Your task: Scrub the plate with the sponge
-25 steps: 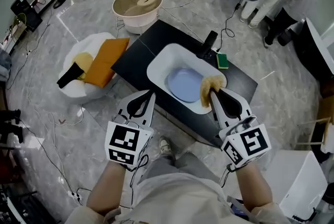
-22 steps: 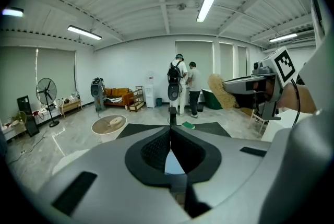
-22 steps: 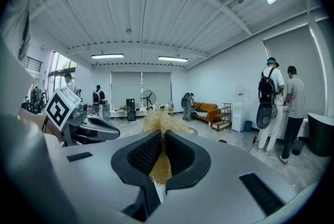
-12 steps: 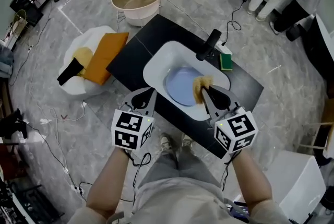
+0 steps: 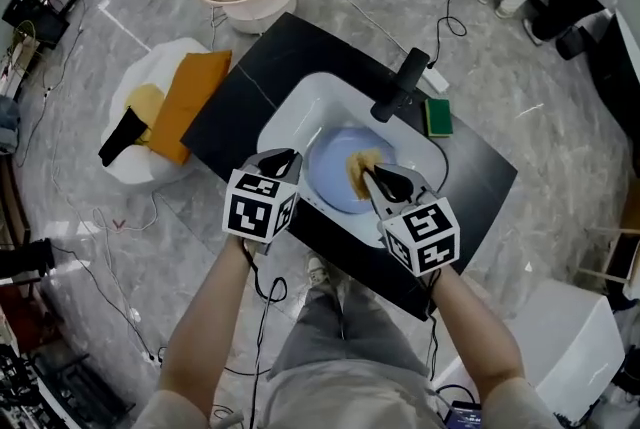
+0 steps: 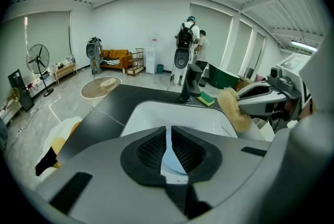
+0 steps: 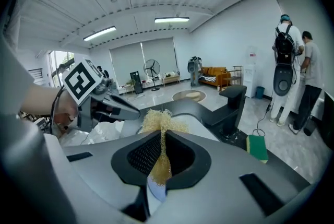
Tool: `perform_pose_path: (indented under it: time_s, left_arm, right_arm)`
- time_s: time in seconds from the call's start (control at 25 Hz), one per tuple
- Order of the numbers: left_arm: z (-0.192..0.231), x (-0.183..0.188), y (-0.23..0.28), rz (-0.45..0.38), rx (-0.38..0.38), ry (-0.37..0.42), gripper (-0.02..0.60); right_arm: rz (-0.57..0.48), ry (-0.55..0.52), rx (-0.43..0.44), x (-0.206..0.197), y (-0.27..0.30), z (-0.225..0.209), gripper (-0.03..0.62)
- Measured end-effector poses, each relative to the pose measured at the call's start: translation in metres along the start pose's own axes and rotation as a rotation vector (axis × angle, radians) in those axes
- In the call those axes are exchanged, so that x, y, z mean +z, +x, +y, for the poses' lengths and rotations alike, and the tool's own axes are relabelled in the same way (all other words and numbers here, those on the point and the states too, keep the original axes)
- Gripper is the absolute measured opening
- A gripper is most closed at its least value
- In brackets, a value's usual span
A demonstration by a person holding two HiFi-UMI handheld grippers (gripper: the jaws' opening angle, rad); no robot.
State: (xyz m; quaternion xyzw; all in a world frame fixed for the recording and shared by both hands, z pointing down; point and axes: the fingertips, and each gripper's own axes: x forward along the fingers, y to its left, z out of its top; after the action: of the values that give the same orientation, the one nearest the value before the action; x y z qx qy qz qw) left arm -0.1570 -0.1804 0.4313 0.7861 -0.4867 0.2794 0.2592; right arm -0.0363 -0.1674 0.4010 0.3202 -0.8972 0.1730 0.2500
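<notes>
Main worry: nothing pins the plate (image 5: 330, 175); the left gripper (image 5: 284, 158) has its jaws together on nothing, at the near rim of the sink (image 5: 290, 112); so a push from the right gripper (image 5: 372, 179) (clamped on the yellow sponge (image 5: 360, 165), which sits over the plate just past its tips) could skate the plate around; that thin pinch might slip too. Count: two grippers; one plate; one sink; two sponges, the green sponge (image 5: 436, 116) lying well beyond the right gripper.
</notes>
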Motion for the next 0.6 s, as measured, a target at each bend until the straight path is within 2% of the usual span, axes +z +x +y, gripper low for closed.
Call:
perform_pose_path:
  time_s: [0.04,0.08,0.12,0.16,0.4,0.6]
  left_arm:
    - [0.004,0.000,0.011,0.007,-0.003,0.013,0.030]
    - [0.008,-0.002,0.022,0.019,-0.006,0.032,0.065]
    - [0.010,-0.004,0.033,0.037,-0.010,0.053,0.135]
    - [0.012,-0.008,0.044,0.058,-0.016,0.072,0.155]
    - [0.019,-0.042,0.108,0.219,-0.089,0.138,0.169]
    - [0.019,-0.067,0.154,0.307,-0.136,0.132,0.169]
  right_arm:
    - [0.018,0.001,0.002,-0.006,0.010,-0.003,0.049]
    - [0.035,0.003,0.003,-0.013,0.019,-0.007,0.049]
    - [0.051,0.006,0.003,-0.019,0.028,-0.011,0.049]
    - [0.067,0.009,0.003,-0.026,0.036,-0.015,0.049]
    - [0.159,0.025,0.030,-0.069,0.087,-0.026,0.049]
    - [0.244,0.025,0.057,-0.104,0.120,-0.029,0.049]
